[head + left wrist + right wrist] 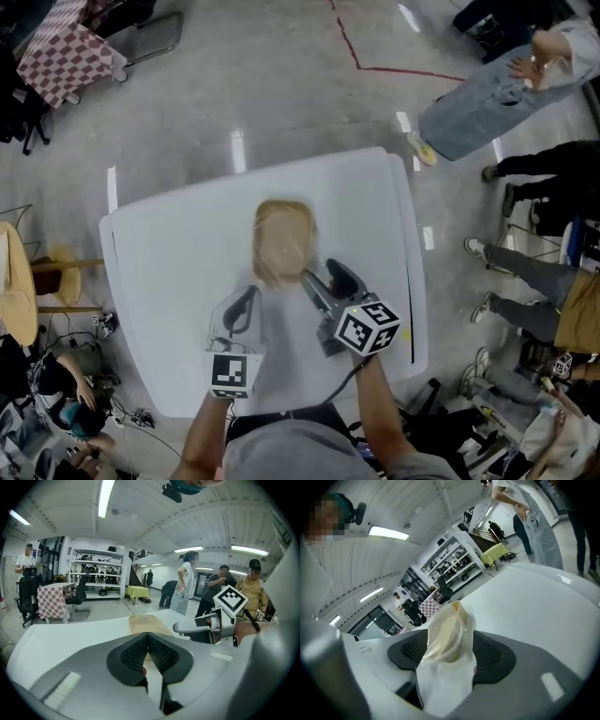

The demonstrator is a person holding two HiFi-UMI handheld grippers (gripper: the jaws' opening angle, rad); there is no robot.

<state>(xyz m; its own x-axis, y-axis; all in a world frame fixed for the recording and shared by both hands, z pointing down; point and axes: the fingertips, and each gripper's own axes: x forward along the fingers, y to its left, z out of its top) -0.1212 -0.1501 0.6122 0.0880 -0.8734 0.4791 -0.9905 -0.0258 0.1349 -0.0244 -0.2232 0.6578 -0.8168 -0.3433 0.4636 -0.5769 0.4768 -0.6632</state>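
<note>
Right gripper (322,274) jaws are apart, straddling the near end of the clear lidded container (283,239) on the white table (169,272). Left gripper (246,298) jaws are pressed together with nothing between them, near the container.

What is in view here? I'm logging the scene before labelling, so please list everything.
Table: one, white, centre of the head view.
Lidded container: one, tan with a clear lid, on the table.
Checked cloth: one, red and white, top left beyond the table.
Floor line: one, red, on the grey floor past the table.
Bystanders: several, right of the table.
Left gripper: one, grey, jaws together and empty, near the container's near left corner.
Right gripper: one, grey, jaws apart with the container's near end between them.
</note>
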